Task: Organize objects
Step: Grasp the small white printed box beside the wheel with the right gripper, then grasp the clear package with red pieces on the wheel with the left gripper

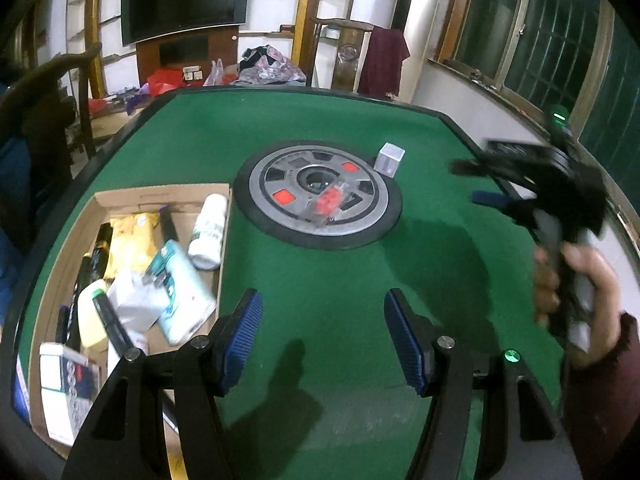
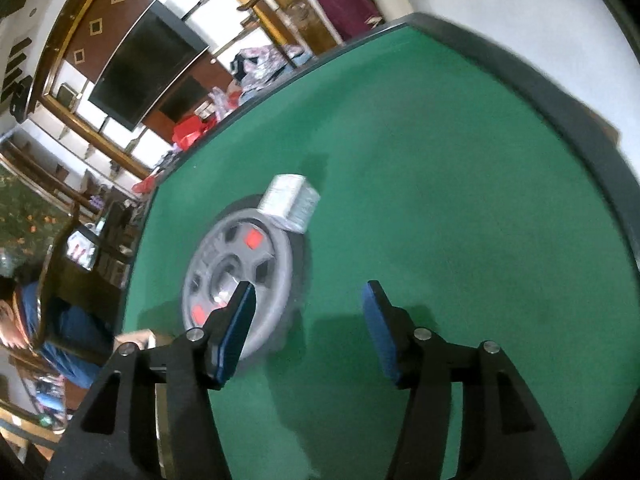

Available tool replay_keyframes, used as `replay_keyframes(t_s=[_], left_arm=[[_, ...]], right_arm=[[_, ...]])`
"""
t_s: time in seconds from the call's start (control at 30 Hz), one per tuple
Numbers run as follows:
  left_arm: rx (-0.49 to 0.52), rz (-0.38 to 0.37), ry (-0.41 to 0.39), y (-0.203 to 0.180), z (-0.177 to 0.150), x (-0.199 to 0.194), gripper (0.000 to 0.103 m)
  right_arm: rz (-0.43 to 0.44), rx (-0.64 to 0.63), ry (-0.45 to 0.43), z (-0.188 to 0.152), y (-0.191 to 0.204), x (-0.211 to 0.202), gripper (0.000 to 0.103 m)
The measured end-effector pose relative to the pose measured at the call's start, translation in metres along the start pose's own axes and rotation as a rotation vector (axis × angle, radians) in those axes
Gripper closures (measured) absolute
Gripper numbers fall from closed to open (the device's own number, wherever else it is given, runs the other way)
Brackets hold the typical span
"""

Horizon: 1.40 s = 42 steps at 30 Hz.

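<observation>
A cardboard box (image 1: 120, 200) sits at the left of the green table (image 1: 320, 128) and holds a white bottle (image 1: 208, 232), a yellow packet (image 1: 128, 240), a teal-and-white pack (image 1: 184, 292) and several other items. On the grey round centre panel (image 1: 320, 192) lies a clear packet with red contents (image 1: 330, 204). A small white box (image 1: 389, 159) rests at the panel's far right edge, and is the same white box (image 2: 290, 202) in the right wrist view. My left gripper (image 1: 324, 336) hovers open over bare felt. My right gripper (image 2: 308, 328) is open and empty, seen blurred as the right gripper (image 1: 476, 184), held by a hand (image 1: 576, 280).
The table's dark raised rim (image 2: 560, 108) runs along the right side. A dark wooden chair (image 1: 52, 92) stands at the left of the table. Shelves, a wall screen (image 1: 184, 0) and bags of clutter lie beyond the far edge.
</observation>
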<state>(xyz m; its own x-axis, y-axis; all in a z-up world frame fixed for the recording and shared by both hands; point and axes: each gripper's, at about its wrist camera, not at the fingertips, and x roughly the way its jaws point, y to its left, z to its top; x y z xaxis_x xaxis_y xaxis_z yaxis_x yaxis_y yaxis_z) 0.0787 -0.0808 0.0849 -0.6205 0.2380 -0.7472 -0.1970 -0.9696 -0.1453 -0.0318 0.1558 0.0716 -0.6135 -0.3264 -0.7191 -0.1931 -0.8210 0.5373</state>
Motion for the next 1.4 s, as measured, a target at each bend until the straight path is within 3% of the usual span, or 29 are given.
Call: replay_keyframes(t_s=[0.2,0.53,0.57,0.6,0.63,0.83,0.97,1.07,1.23,1.3,1.33,1.37,1.4], left_arm=[[-0.002,-0.001,0.002,0.013,0.013,0.004,0.046],[-0.022,-0.016,0.024,0.035,0.036,0.027,0.046],[-0.012,-0.017,0.021,0.033,0.039,0.03,0.046],[0.005,-0.015,0.021,0.03,0.043,0.035,0.046],[0.028,-0.006,0.022,0.025,0.047,0.041,0.046],[0.148,0.03,0.078,-0.002,0.067,0.091,0.046],[0.228,0.101,0.12,-0.019,0.079,0.135,0.046],[0.256,0.123,0.153,-0.025,0.082,0.161,0.046],[0.249,0.105,0.174,-0.025,0.084,0.181,0.045],[0.235,0.082,0.172,-0.024,0.083,0.18,0.053],[0.219,0.043,0.176,-0.024,0.082,0.179,0.069],[0.218,0.036,0.171,-0.024,0.081,0.176,0.08],[0.224,0.036,0.174,-0.026,0.079,0.175,0.08]], right_arm=[[-0.035,0.104,0.03,0.038,0.015,0.061,0.048],[-0.181,0.03,0.076,0.049,0.035,0.113,0.048],[-0.197,-0.007,0.069,0.047,0.038,0.114,0.05],[-0.23,-0.043,0.068,0.045,0.041,0.112,0.064],[-0.24,-0.06,0.076,0.043,0.04,0.11,0.07],[-0.204,-0.086,0.073,0.021,0.013,0.068,0.071],[-0.111,-0.061,0.065,-0.006,-0.007,0.028,0.07],[-0.02,-0.049,0.05,-0.025,-0.018,0.004,0.07],[0.04,-0.051,0.016,-0.034,-0.025,-0.012,0.07],[0.071,-0.049,0.024,-0.037,-0.023,-0.012,0.07],[0.076,-0.055,0.028,-0.037,-0.022,-0.01,0.07],[0.077,-0.062,0.033,-0.036,-0.021,-0.007,0.07],[0.079,-0.068,0.041,-0.038,-0.018,-0.004,0.07]])
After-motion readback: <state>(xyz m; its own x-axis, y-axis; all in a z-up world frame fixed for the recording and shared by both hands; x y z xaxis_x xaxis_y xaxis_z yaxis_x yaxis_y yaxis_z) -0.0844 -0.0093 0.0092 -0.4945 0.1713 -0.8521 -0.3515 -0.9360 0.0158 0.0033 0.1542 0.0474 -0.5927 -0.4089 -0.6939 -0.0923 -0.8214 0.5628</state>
